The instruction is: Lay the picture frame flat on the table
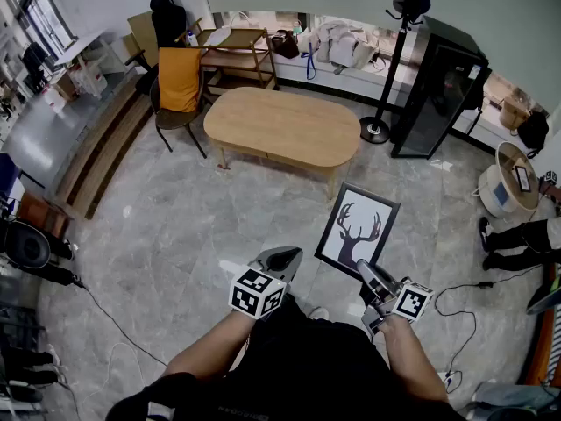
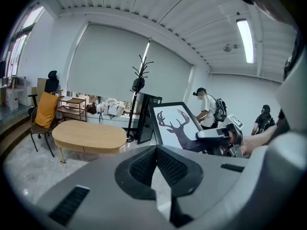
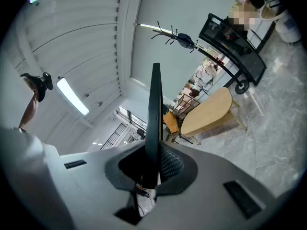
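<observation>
A black picture frame (image 1: 358, 231) with a deer-head silhouette hangs tilted in the air above the grey floor, short of the oval wooden table (image 1: 280, 125). My right gripper (image 1: 372, 277) is shut on its lower right edge. In the right gripper view the frame's edge (image 3: 154, 109) rises as a thin dark blade from between the right gripper's (image 3: 153, 164) pads. My left gripper (image 1: 277, 260) is beside the frame on its left, apart from it. In the left gripper view its jaws (image 2: 154, 150) meet at the tips with nothing between them, and the frame (image 2: 175, 126) and table (image 2: 88, 135) lie ahead.
A chair with an orange cloth (image 1: 178, 86) stands at the table's left end. A coat stand (image 1: 386, 77) and a black cabinet (image 1: 438, 90) stand to the right behind it. Cables (image 1: 460, 301) run over the floor at my right, where a person's legs (image 1: 513, 235) show.
</observation>
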A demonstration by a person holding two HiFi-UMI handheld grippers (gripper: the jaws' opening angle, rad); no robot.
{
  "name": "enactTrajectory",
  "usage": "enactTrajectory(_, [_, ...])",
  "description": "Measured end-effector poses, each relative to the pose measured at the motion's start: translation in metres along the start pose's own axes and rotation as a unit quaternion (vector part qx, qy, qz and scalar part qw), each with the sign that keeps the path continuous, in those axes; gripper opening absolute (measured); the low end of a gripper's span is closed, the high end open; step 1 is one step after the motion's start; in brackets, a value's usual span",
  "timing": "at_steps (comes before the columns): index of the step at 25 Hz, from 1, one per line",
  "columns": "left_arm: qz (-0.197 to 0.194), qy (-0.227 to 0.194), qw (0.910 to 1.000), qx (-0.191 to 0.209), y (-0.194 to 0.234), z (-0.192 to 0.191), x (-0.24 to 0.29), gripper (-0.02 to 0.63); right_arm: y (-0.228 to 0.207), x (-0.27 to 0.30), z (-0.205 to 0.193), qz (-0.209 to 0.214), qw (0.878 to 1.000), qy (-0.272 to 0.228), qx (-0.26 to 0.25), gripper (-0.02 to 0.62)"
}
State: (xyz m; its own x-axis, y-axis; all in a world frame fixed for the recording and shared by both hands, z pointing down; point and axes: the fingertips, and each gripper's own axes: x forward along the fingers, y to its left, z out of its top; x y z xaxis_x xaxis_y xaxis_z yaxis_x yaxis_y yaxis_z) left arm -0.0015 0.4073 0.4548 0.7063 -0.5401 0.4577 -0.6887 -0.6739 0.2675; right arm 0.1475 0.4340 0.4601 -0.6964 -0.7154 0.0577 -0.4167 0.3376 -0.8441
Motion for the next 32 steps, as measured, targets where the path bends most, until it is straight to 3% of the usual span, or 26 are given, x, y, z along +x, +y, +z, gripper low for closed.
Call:
enactTrajectory(16, [0.003, 0.003, 0.9999, 0.013, 0.000, 0.010, 0.003, 0.000, -0.007, -0.002, 0.001, -0.013, 1.000, 0.008, -0.002, 0.031])
enactTrajectory(22, [0.001, 0.010, 0.9999, 0.009, -0.002, 0.006, 0.010, 0.000, -0.006, -0.001, 0.000, 0.029, 0.999, -0.004, 0.027, 0.031])
enactTrajectory(32, [-0.004, 0.019, 0.9997, 0.010, -0.013, -0.003, 0.026, 0.000, -0.029, -0.017, -0.007, 0.017, 0.999, 0.000, 0.048, 0.032])
